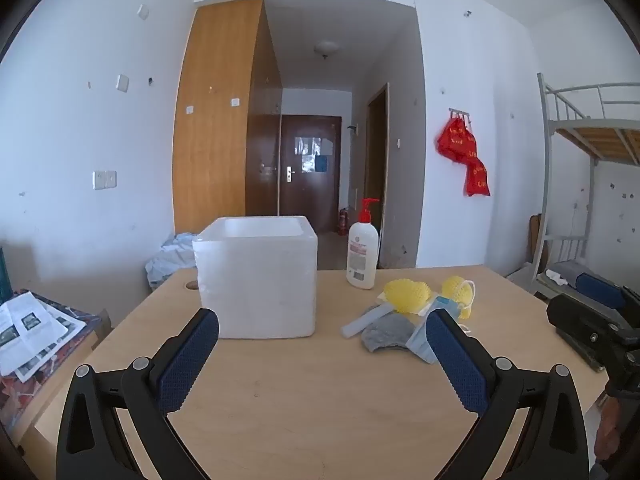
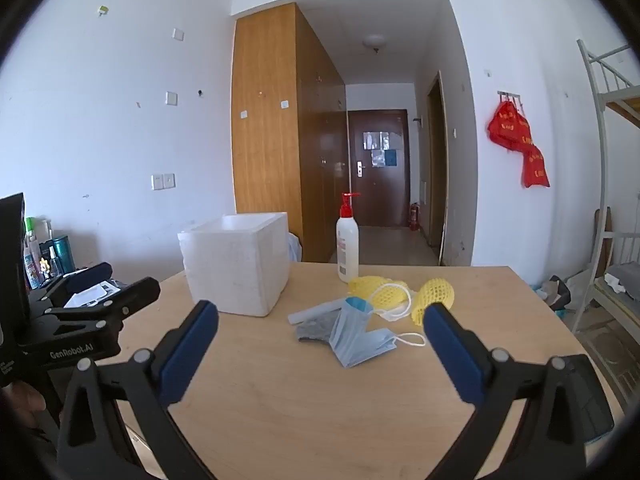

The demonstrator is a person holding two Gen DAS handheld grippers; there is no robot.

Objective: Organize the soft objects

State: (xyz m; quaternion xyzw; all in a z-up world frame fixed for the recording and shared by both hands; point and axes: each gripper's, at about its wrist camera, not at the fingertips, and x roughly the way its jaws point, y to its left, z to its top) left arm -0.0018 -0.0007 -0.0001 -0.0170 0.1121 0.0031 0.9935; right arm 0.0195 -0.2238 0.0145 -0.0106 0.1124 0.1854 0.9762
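Two handheld grippers hover low over the near half of a pale wooden table, each with its jaws spread wide and nothing between the blue pads. The left gripper faces a white foam box that stands open-topped on the left part of the table, set back from the far edge and short of the left one. The right gripper faces the heap of soft things just right of the box: a crumpled blue face mask nearest, a grey cloth touching its left side, a pale tube lying across the cloth's far side, and two yellow foam nets behind them toward the right. A white pump bottle with a red top stands upright near the far edge, between box and nets. Bare tabletop stretches from the heap to the near edge and out to the right edge. In the right wrist view the left gripper shows at far left, off the table's left edge; a bunk bed frame stands past the right side.
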